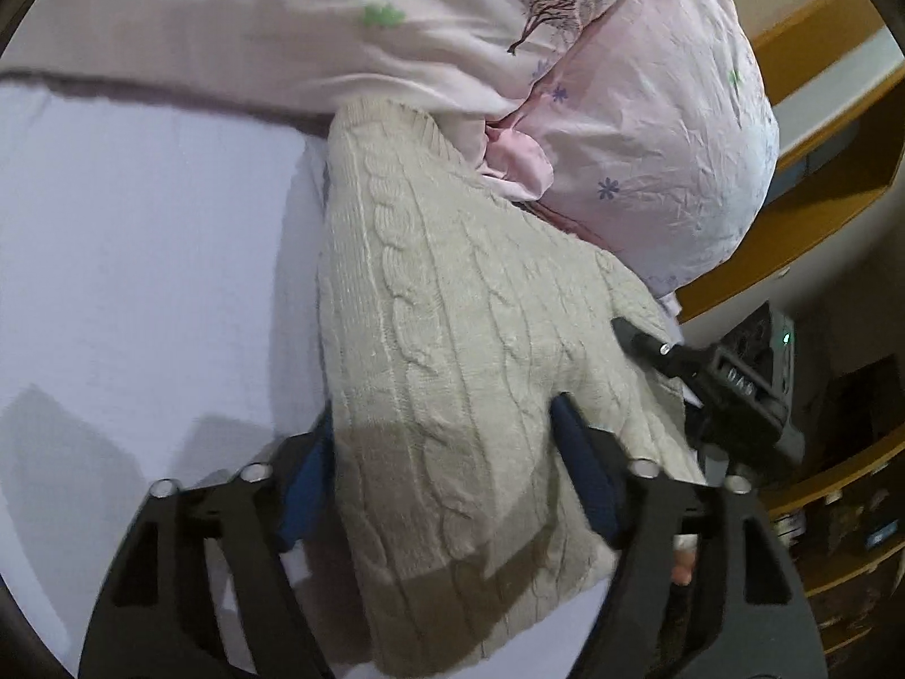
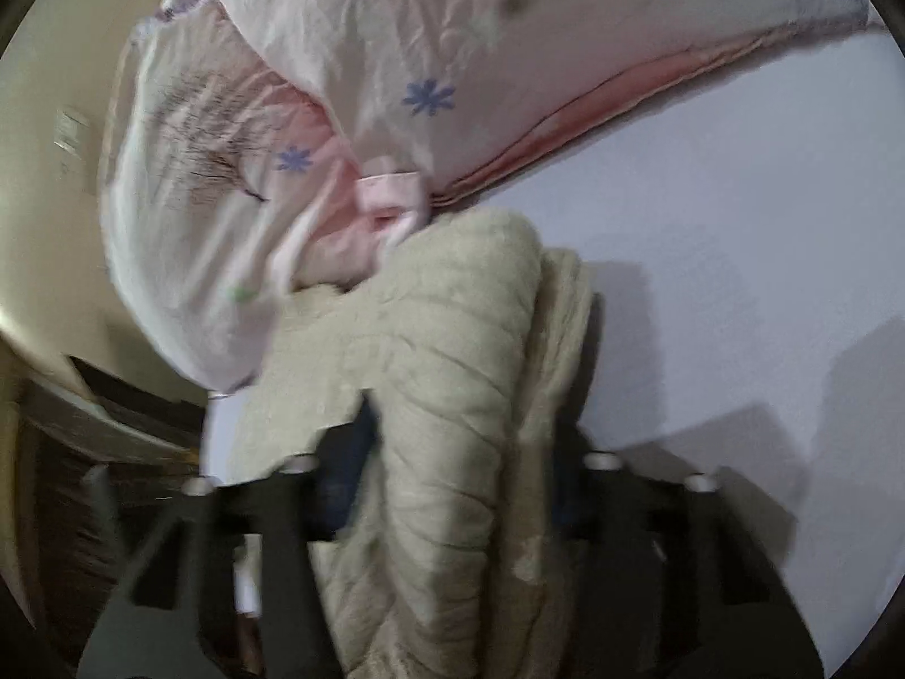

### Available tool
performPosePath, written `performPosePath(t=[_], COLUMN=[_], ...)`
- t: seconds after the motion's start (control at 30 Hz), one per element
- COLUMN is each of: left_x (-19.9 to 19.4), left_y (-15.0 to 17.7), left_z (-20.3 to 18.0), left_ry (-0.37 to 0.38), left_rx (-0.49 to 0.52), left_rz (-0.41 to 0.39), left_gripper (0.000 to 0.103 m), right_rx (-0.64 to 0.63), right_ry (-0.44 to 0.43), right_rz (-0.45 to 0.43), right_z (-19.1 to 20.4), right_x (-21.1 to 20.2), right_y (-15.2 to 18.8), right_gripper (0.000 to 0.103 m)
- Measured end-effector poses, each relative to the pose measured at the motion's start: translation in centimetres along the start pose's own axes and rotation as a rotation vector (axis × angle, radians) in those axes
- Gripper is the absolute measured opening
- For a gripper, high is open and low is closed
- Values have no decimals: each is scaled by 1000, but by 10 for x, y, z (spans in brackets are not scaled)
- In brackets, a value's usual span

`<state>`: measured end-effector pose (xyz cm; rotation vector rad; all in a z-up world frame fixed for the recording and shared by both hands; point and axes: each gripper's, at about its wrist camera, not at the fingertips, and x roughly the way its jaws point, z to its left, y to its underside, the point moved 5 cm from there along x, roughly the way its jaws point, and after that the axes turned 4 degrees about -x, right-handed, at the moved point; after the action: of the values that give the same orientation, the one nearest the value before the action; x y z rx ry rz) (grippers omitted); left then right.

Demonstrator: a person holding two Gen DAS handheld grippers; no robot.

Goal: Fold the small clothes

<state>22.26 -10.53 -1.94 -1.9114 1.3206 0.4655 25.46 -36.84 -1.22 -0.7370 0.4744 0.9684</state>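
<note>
A cream cable-knit sweater [image 1: 452, 328] lies partly folded on a white bed sheet [image 1: 141, 260]. My left gripper [image 1: 447, 452] has its blue-padded fingers [image 1: 582, 469] on either side of a thick fold of the knit and grips it. The right gripper's black body [image 1: 729, 390] shows at the sweater's right edge. In the right wrist view the sweater [image 2: 447, 373] is bunched in a thick roll, and my right gripper [image 2: 458, 452] is shut on it. The view is blurred.
A pink flowered duvet and pillow [image 1: 639, 130] press against the sweater's far end; they also show in the right wrist view [image 2: 350, 85]. The white sheet [image 2: 735, 260] stretches right. A wooden bed frame and shelf [image 1: 837, 170] stand at the right.
</note>
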Motion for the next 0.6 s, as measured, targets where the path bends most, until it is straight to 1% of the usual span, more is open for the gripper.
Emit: performPosePath(t=[0.03,0.07,0.1,0.13,0.17,0.2,0.23,0.27,0.3,0.33,0.37,0.4,0.43,0.47,0.5,0.53,0.57,0.6], left_x=[-5,-13,-27,-36,-52,-72,-80,-91,-100,-103,-106,-110,-117,-125,-132,-137,-141,-139], left_y=[-1,-1,1,1,6,10,12,12,11,10,9,9,9,10,11,11,13,16], left_z=[0,0,-3,-3,-3,0,3,13,28,38,49,59,60,57,56,51,42,33], left_ry=[13,40,69,78,77,45,25,-20,-81,-122,-167,-188,-183,-201,-218,-228,-208,-180], left_rx=[2,12,42,65,110,170,189,203,201,194,173,141,131,143,159,179,198,214], left_rz=[1,3,2,-2,-20,-51,-68,-91,-109,-119,-124,-133,-169,-215,-247,-283,-310,-309], left_gripper=[48,45,42,42,42,42,42,43,45,47,47,49,51,51,55,61,63,64], right_rx=[0,-9,-16,-23,-45,-70,-122,-171,-240,-300,-324,-330,-320,-302,-309,-340,-366,-391], right_ry=[-21,-51,-99,-158,-240,-273,-279,-253,-171,-59,11,56,51,1,-19,-22,-6,24], right_rz=[-7,-16,-20,-18,-3,13,39,57,70,61,39,-4,-39,-95,-115,-118,-94,-47], right_z=[2,6,12,19,31,41,55,65,77,84,87,88,89,93,96,102,107,110], right_x=[-1,-4,-7,-9,-8,-5,0,7,16,22,23,15,6,-11,-18,-22,-17,-5], right_y=[0,1,1,3,7,10,16,21,27,30,31,30,29,29,31,36,41,47], right_gripper=[38,37,36,35,35,35,37,41,50,58,60,63,65,66,67,67,67,63])
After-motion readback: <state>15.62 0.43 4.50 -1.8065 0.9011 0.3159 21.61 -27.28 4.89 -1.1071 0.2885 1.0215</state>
